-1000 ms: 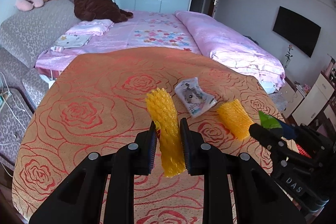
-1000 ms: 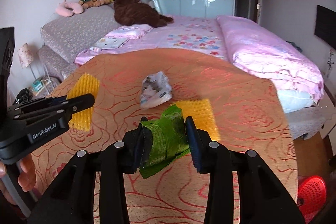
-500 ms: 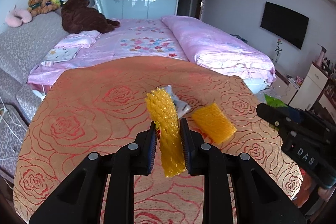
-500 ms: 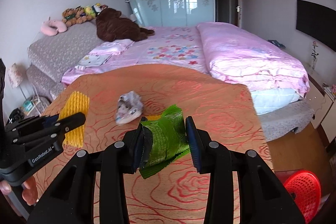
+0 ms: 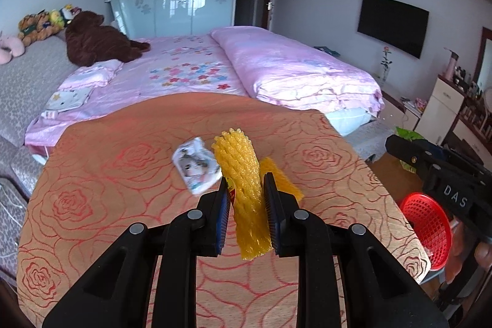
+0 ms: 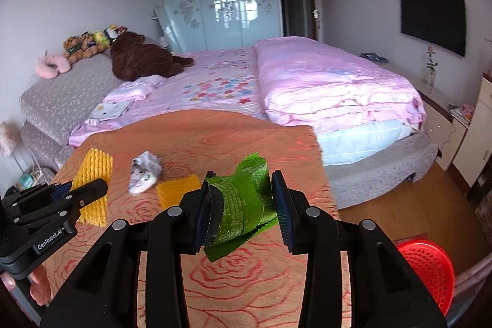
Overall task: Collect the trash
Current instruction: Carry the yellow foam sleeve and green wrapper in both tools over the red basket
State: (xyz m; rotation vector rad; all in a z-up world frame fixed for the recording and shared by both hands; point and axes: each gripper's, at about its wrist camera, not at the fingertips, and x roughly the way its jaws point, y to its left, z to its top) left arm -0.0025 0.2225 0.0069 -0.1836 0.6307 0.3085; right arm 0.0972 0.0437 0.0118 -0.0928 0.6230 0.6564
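My left gripper point(image 5: 246, 199) is shut on a yellow foam fruit net point(image 5: 243, 174), held upright above the rose-patterned table point(image 5: 123, 174). My right gripper point(image 6: 243, 205) is shut on a crumpled green wrapper point(image 6: 243, 199). A second yellow foam net point(image 6: 176, 189) and a crumpled white wrapper point(image 6: 144, 174) lie on the table. The right wrist view also shows the left gripper point(image 6: 89, 189) with its yellow net point(image 6: 93, 174) at the left. A red mesh basket point(image 6: 427, 269) stands on the floor off the table's right edge, also visible as the basket point(image 5: 427, 232) in the left wrist view.
A bed with a pink quilt point(image 5: 292, 66) lies behind the table, a brown plush bear point(image 5: 95, 42) on it. A wall television point(image 5: 393, 23) and white cabinets point(image 5: 442, 109) are at the right. Wooden floor point(image 6: 399, 205) shows beside the table's right edge.
Both grippers have swung to the right with their loads still held. The table's right edge and the red basket have come into view; the loose trash has slid left in both views.
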